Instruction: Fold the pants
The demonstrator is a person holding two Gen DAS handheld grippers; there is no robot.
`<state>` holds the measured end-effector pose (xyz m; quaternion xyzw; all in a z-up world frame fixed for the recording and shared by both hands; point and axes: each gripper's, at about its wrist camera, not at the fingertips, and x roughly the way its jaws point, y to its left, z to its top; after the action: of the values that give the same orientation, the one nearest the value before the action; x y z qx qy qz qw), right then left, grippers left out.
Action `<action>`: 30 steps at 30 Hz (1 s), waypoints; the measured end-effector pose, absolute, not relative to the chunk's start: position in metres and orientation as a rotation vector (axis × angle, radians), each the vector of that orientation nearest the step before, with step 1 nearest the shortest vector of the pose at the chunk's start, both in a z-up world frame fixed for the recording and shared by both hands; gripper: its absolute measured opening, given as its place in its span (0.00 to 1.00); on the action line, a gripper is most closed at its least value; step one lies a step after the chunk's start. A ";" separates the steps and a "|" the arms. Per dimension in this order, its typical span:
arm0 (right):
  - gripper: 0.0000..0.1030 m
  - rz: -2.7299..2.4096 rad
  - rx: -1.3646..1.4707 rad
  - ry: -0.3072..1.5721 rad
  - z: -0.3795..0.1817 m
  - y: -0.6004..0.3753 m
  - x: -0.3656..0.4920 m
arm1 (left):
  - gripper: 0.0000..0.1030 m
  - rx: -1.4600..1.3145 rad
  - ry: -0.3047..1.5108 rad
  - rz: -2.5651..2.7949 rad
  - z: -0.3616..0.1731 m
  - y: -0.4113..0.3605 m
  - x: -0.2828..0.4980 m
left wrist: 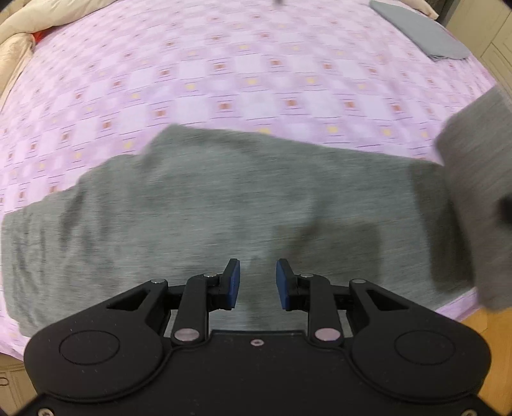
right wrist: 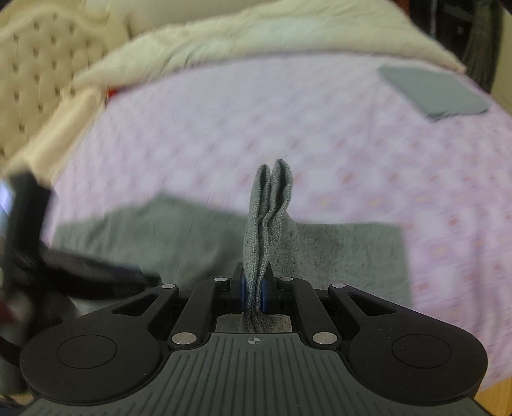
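The left gripper (left wrist: 257,283) hovers with jaws spread and nothing between them; the grey pants (left wrist: 204,204) lie flat on the bed from nine to three o'clock beneath it. The right gripper (right wrist: 254,292) pinches a folded end of the pants, which stands up toward twelve o'clock. A pink checked bedsheet (left wrist: 224,73) covers the bed; a folded grey cloth (left wrist: 419,32) sits at one o'clock and a cream quilt (right wrist: 256,28) at twelve.

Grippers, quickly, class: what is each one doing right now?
Left gripper: open, empty, above the grey pants.
Right gripper: closed on a bunched fold of the pants.
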<state>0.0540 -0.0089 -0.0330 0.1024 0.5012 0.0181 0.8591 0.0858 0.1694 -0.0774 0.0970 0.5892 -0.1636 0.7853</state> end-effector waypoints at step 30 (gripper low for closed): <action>0.13 -0.029 0.237 1.173 -0.083 -0.085 0.058 | 0.37 0.298 1.429 -0.338 -0.127 0.132 0.080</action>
<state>0.0583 -0.0852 -0.0827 0.1115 0.5519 -0.0135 0.8263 0.0802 0.1316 -0.1272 0.1354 0.6496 -0.1534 0.7322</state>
